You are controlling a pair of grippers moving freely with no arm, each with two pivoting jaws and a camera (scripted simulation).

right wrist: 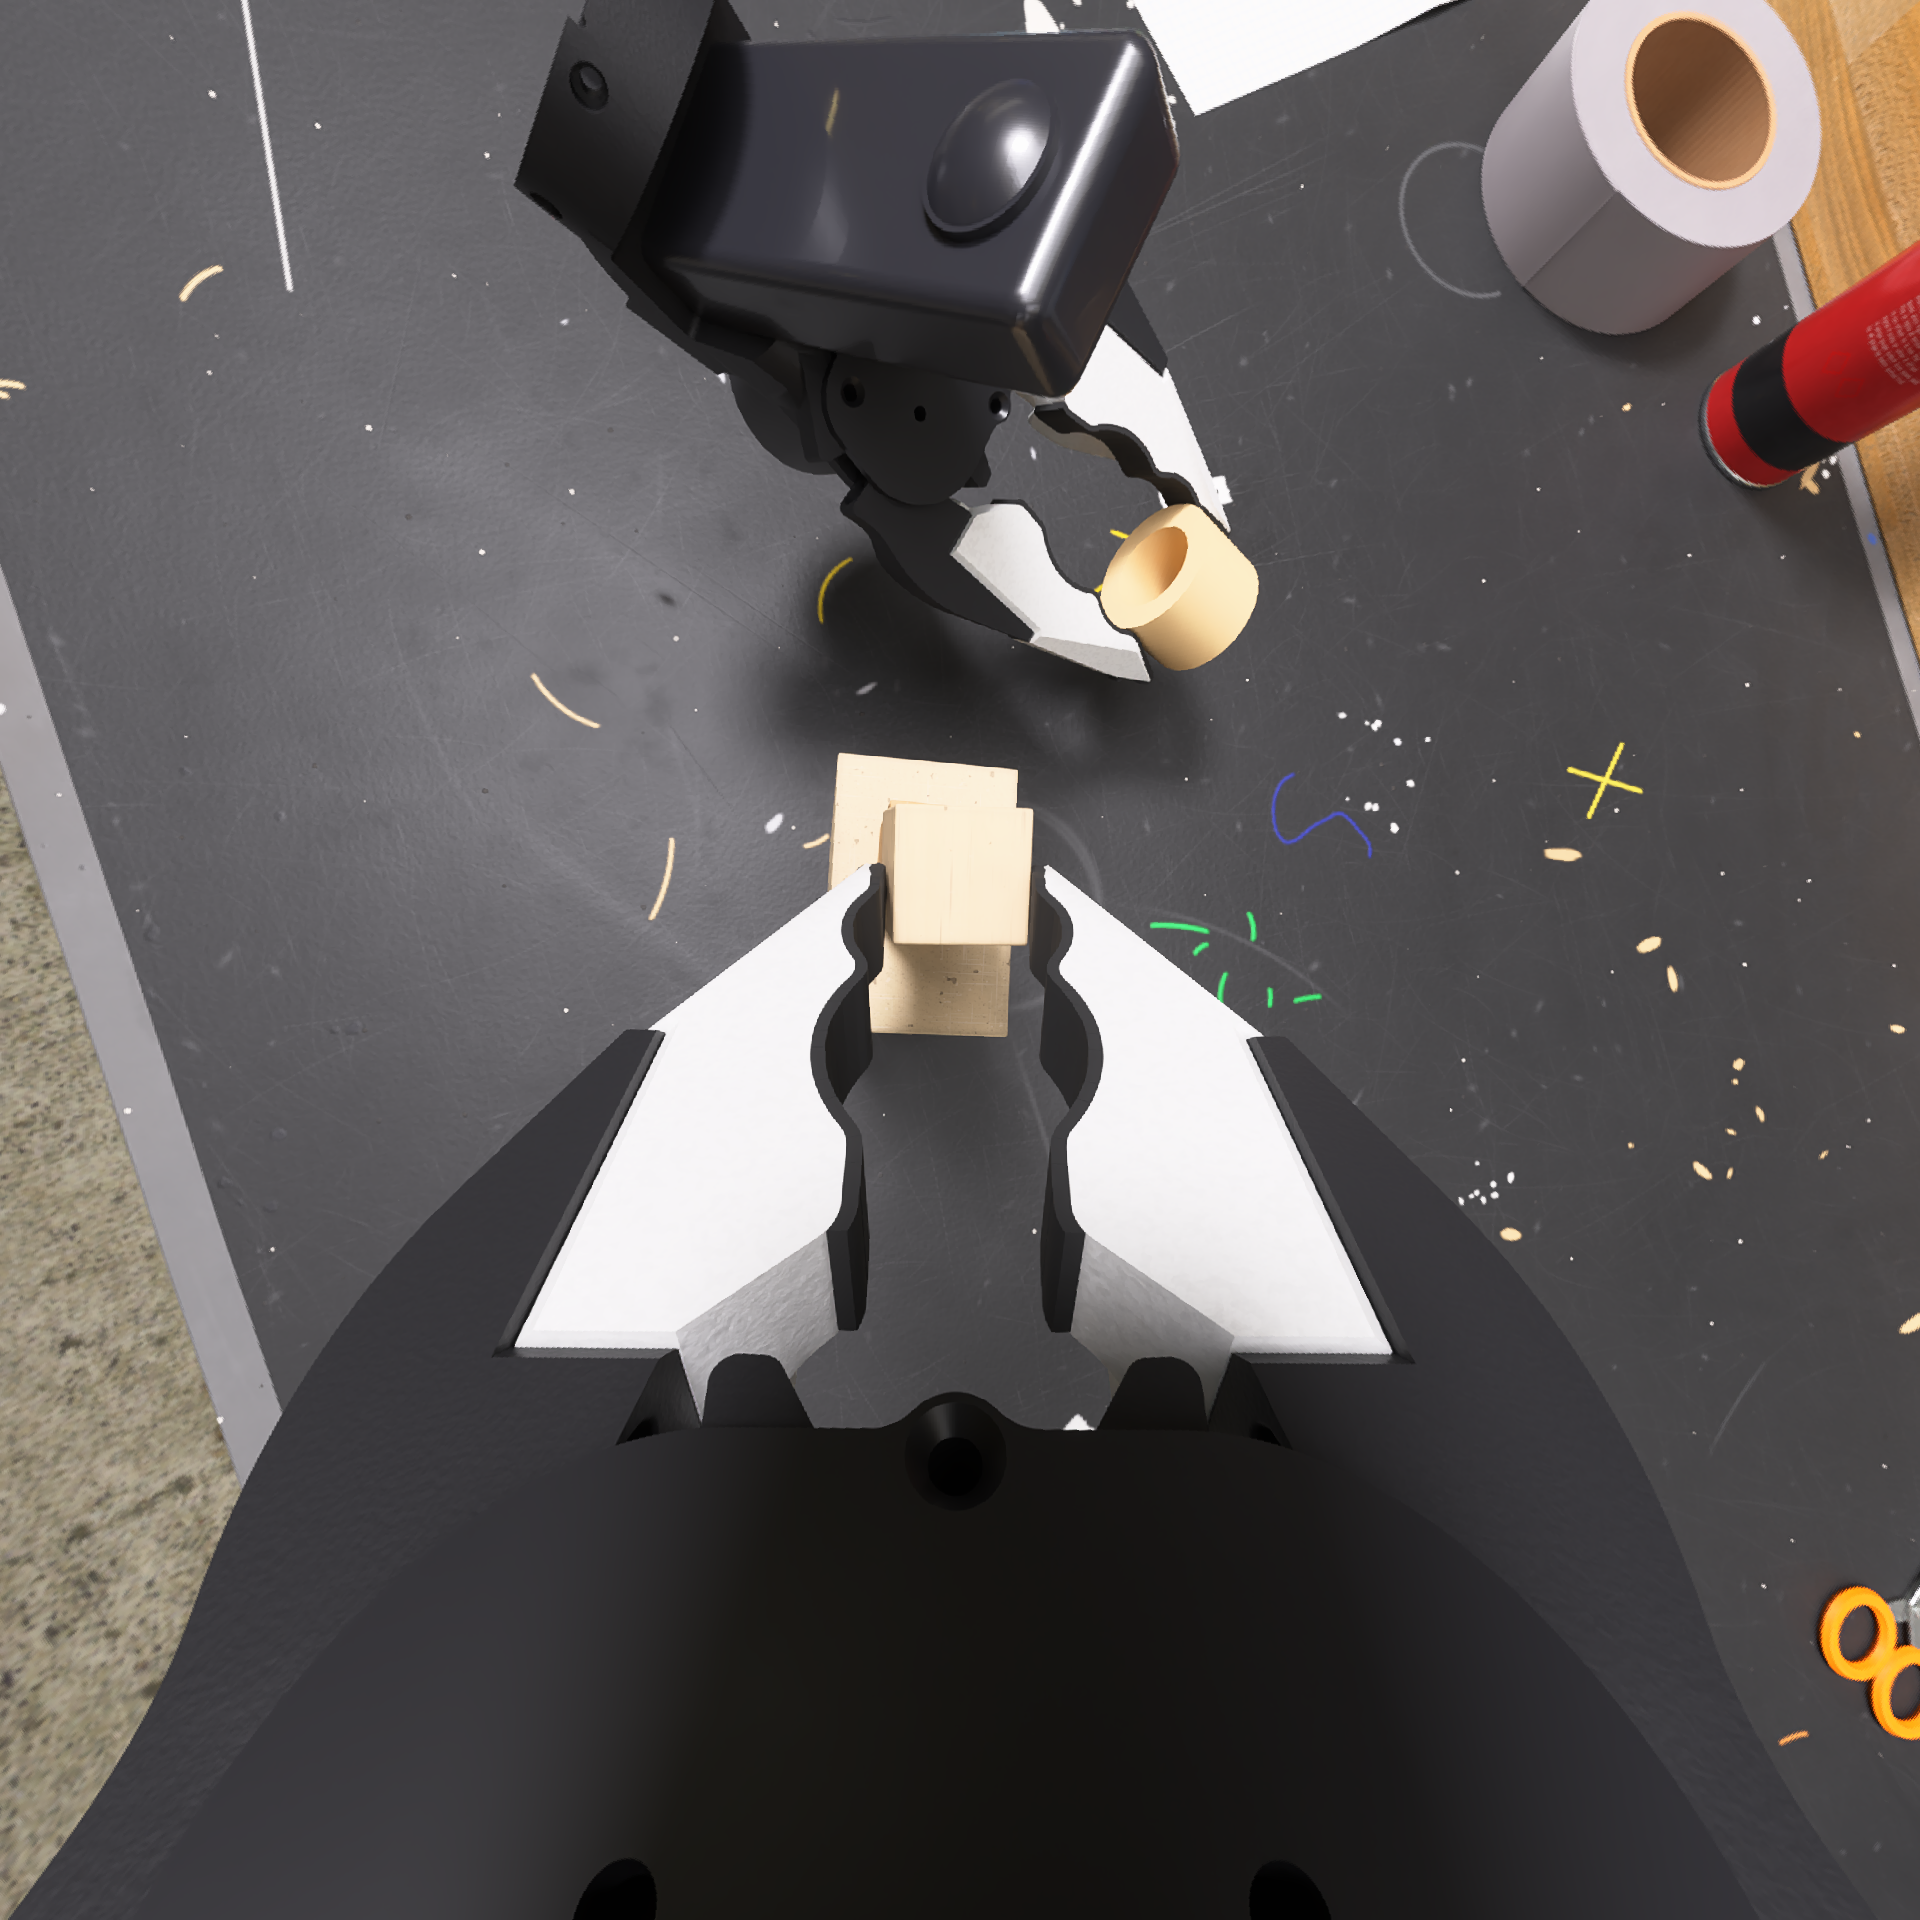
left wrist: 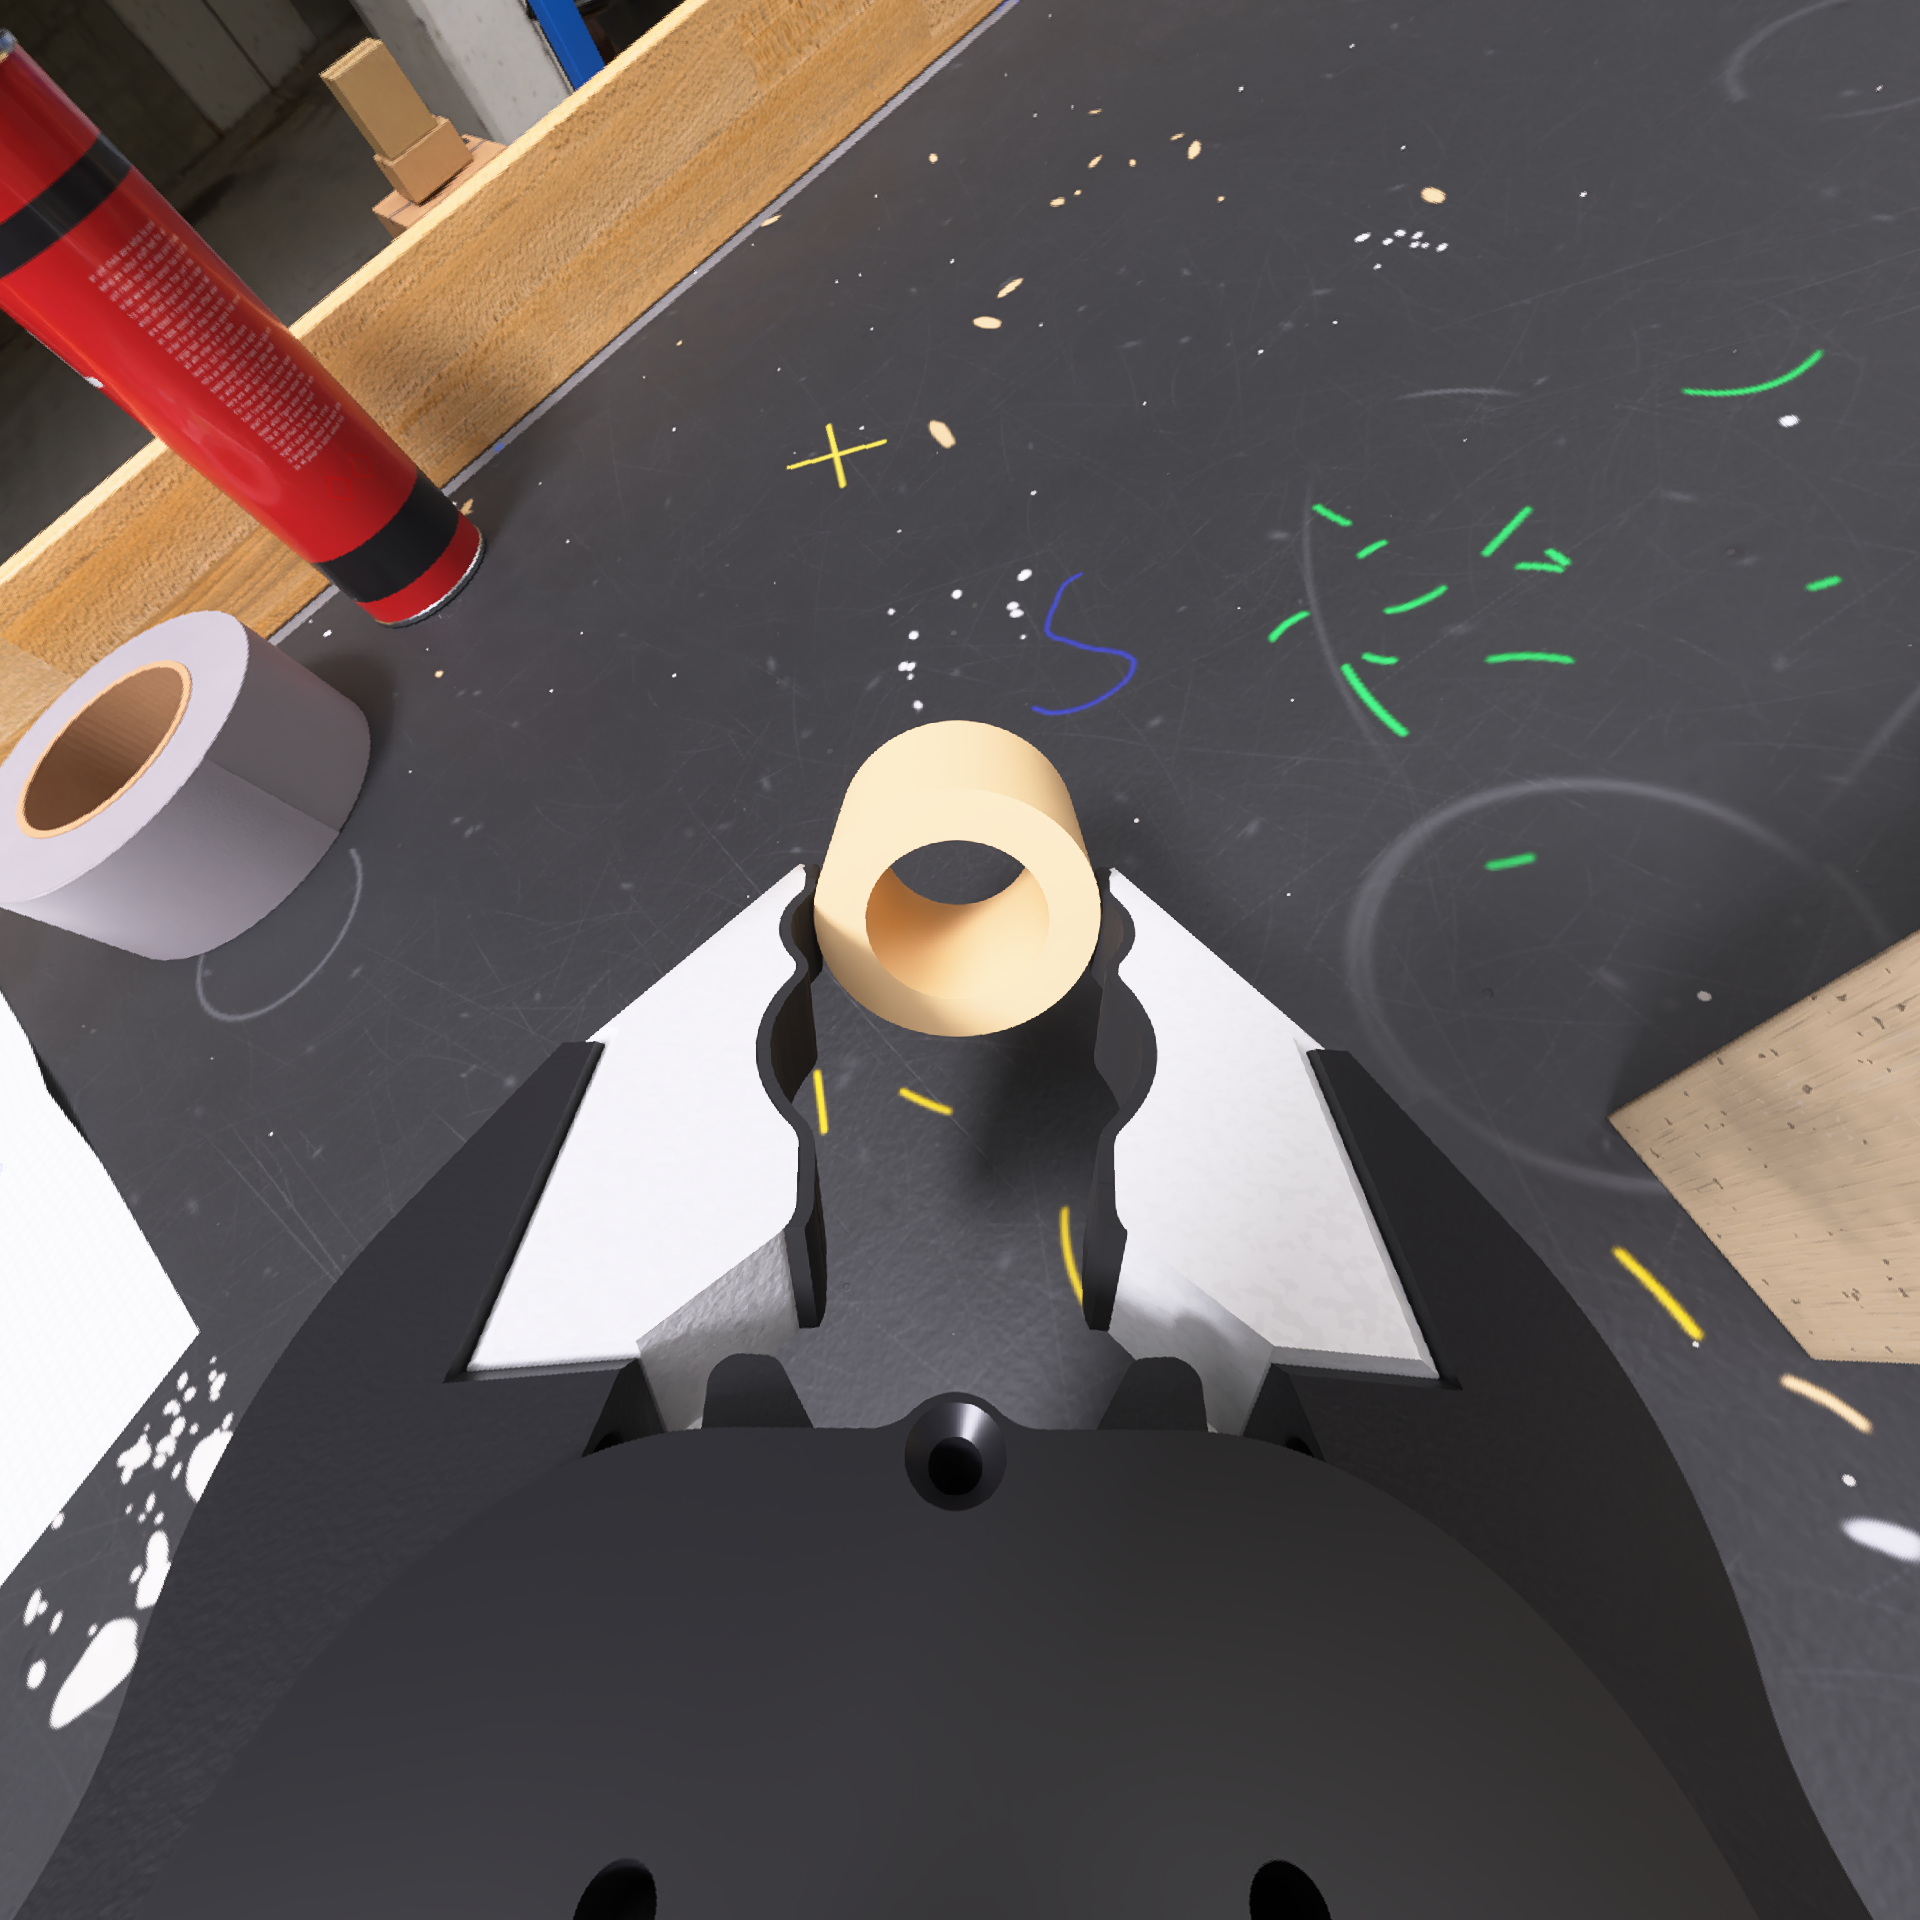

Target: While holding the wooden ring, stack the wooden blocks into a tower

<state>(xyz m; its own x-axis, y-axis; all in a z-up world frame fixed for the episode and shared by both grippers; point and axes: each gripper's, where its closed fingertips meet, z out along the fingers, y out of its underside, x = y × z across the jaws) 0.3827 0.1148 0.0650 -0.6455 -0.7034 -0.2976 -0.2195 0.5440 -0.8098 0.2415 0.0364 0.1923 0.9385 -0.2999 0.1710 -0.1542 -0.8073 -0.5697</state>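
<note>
Left wrist view: ring gripped, right gripper on top block

Wooden ring (left wrist: 956, 883) clamped between left gripper (left wrist: 956, 914) fingertips, lifted off the dark table (left wrist: 1351, 312), bore facing camera. Right wrist view: right gripper (right wrist: 956, 904) clenched on small wooden block (right wrist: 961, 878), sitting over larger wooden block (right wrist: 925, 795) below; whether they touch, can't tell. Left gripper just beyond the stack. Tape roll (left wrist: 177, 779), red can (left wrist: 218, 353), wooden beam (left wrist: 582, 218) at table edge. Orange scissors (right wrist: 1875, 1673) lower right.

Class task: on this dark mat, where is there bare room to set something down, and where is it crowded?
Free: the mat left of the block stack, toward its grey edge. Crowded: the far corner with the tape roll and red can, and around the left claw holding the wooden ring.
</note>
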